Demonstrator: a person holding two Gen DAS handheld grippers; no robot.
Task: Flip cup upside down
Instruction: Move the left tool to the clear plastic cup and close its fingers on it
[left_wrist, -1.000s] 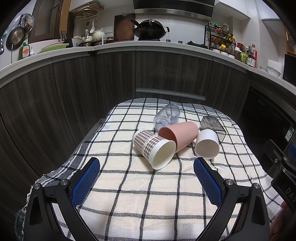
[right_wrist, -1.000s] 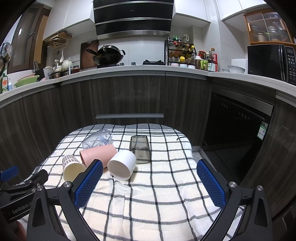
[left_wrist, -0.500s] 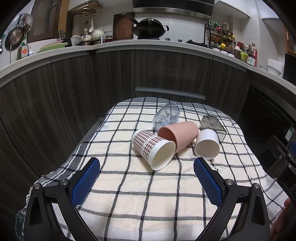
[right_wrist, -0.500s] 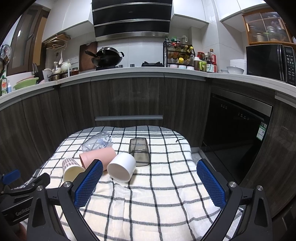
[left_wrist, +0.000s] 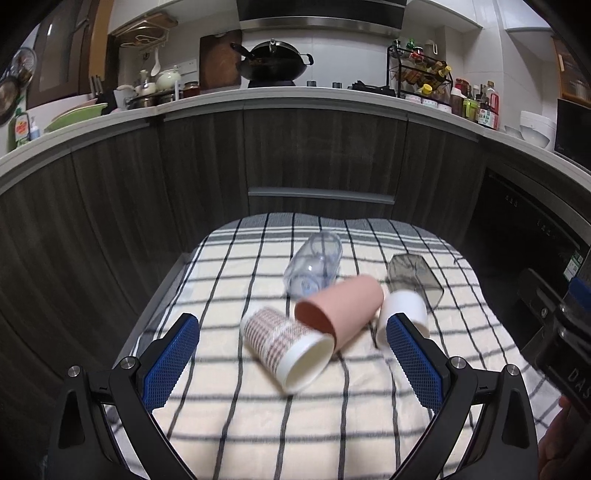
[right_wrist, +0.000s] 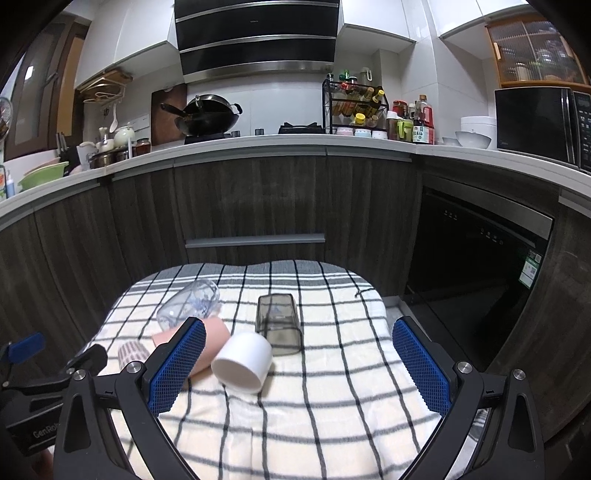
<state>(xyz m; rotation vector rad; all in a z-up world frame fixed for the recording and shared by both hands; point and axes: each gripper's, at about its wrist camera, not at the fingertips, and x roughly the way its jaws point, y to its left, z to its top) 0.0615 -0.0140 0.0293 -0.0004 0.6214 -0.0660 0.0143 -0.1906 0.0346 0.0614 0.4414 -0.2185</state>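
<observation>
Several cups lie on their sides on a checked cloth. A plaid paper cup lies nearest, mouth toward me. A pink cup leans behind it. A white cup, a clear glass and a smoky grey tumbler lie around them. My left gripper is open, its jaws either side of the plaid cup and a little short of it. My right gripper is open and empty, with the white cup between its jaws and the grey tumbler beyond.
The cloth-covered table stands before dark wood cabinets and a counter with a wok and bottle rack. A dishwasher is at the right. The left gripper's body shows in the right wrist view.
Both grippers have moved forward toward the cups, which now look larger and sit between the jaws. The cups have not moved. Both grippers stay open.
</observation>
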